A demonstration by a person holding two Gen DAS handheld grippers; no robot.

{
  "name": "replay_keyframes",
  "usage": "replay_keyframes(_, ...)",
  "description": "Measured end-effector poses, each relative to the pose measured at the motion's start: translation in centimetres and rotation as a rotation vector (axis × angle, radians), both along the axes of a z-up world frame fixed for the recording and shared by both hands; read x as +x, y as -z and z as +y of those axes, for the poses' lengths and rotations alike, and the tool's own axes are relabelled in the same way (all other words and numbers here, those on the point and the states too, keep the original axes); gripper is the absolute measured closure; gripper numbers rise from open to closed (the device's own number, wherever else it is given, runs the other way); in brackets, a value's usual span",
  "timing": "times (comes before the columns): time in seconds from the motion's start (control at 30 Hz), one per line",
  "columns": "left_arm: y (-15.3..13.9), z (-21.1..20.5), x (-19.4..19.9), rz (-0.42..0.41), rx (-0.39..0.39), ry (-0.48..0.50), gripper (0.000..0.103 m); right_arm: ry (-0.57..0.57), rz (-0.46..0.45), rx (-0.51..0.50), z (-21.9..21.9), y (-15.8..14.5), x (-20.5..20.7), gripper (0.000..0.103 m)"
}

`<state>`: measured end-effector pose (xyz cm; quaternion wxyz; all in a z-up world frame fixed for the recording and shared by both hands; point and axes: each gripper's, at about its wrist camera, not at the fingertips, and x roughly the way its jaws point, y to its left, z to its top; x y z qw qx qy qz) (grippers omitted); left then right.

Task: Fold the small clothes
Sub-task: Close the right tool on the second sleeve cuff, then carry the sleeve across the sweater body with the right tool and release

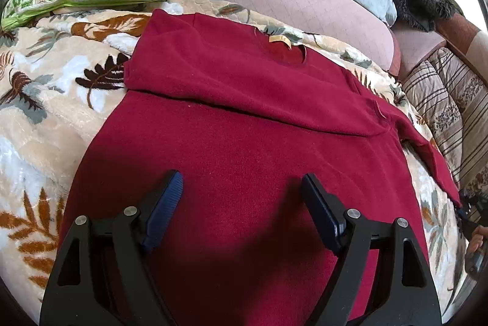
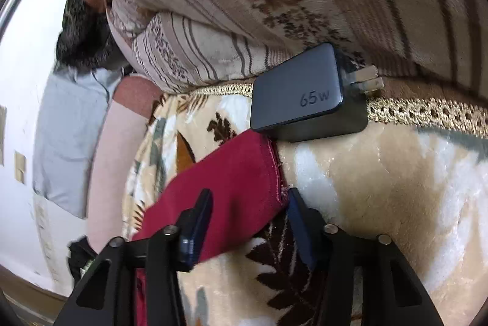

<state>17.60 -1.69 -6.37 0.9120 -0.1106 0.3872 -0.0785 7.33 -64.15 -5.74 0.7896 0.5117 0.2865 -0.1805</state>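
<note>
Garment: your red sweater (image 1: 244,124) lies spread on the leaf-print blanket (image 1: 45,112), filling the centre of the left wrist view, collar tag toward the top.
Done so far: one sleeve already seems folded in, lying across the chest as a band through the middle of the frame.
Left to do: the other sleeve (image 2: 231,188) stretches out toward the right edge, unfolded; after it, the body likely needs folding too. You look less than halfway.
Left gripper (image 1: 242,188): spread wide above the lower body of the sweater, holding nothing.
Right gripper (image 2: 248,204): fingers apart, straddling the sleeve's cuff at lower centre of its view; not yet pinched, as far as you can tell.
Nearby: a 65w charger (image 2: 300,94) rests just beyond the cuff.
</note>
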Motion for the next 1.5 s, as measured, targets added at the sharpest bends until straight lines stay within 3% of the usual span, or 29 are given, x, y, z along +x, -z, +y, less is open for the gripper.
replay_keyframes(0.03, 0.0, 0.0, 0.0, 0.001, -0.001, 0.000, 0.023, 0.008, 0.014, 0.000, -0.1, 0.2, -0.1, 0.074)
replay_keyframes(0.07, 0.0, 0.0, 0.0, 0.001, 0.000, 0.000, 0.023, 0.014, 0.025, -0.005, -0.2, 0.3, -0.2, 0.091)
replay_keyframes(0.1, 0.0, 0.0, 0.0, 0.001, 0.000, 0.000, 0.022, 0.018, 0.021, -0.026, 0.0, -0.2, -0.4, 0.095)
replay_keyframes(0.17, 0.0, 0.0, 0.0, 0.001, -0.001, 0.000, 0.022, -0.002, 0.006, -0.114, 1.1, -2.1, 0.0, 0.095)
replay_keyframes(0.3, 0.0, 0.0, 0.0, 0.000, -0.002, 0.000, 0.022, -0.139, -0.064, -0.317, 7.4, -7.4, 3.6, 0.095)
replay_keyframes(0.6, -0.1, 0.5, -0.3, -0.006, -0.048, -0.002, 0.022, -0.573, -0.284, -0.428, 28.9, -12.5, 14.6, 0.096)
replay_keyframes(0.77, -0.1, 0.8, -0.4, -0.009, -0.070, 0.001, 0.022, -0.854, -0.335, -0.430, 40.4, -10.6, 18.8, 0.096)
replay_keyframes(0.9, -0.2, 0.6, -0.5, -0.009, -0.065, 0.001, 0.022, -1.021, -0.202, -0.520, 46.4, -5.4, 19.9, 0.094)
replay_keyframes(1.0, -0.2, 0.6, -0.6, -0.010, -0.068, 0.002, 0.022, -1.078, -0.097, -0.470, 46.3, -2.6, 20.7, 0.073)
replay_keyframes(1.07, -0.3, 0.7, -0.7, -0.010, -0.076, 0.003, 0.022, -1.065, -0.120, -0.414, 44.9, -2.9, 20.3, 0.067)
replay_keyframes(1.13, -0.7, 0.8, -1.0, -0.017, -0.087, 0.005, 0.022, -1.028, -0.150, -0.379, 43.1, -3.8, 19.7, 0.052)
replay_keyframes(1.2, -1.7, 0.8, -1.1, -0.039, -0.106, 0.025, 0.022, -0.992, -0.154, -0.377, 41.8, -5.1, 19.0, 0.050)
replay_keyframes(1.33, -5.1, 0.2, 0.7, -0.116, -0.109, 0.071, 0.022, -0.890, -0.046, -0.437, 39.0, -5.6, 18.3, 0.050)
replay_keyframes(1.43, -6.4, -0.5, 5.4, -0.044, -0.221, 0.137, 0.022, -0.827, 0.034, -0.438, 36.5, -5.1, 17.6, 0.050)
replay_keyframes(1.5, -6.2, -0.3, 8.8, 0.035, -0.291, 0.118, 0.022, -0.831, 0.081, -0.427, 35.5, -4.9, 17.0, 0.050)
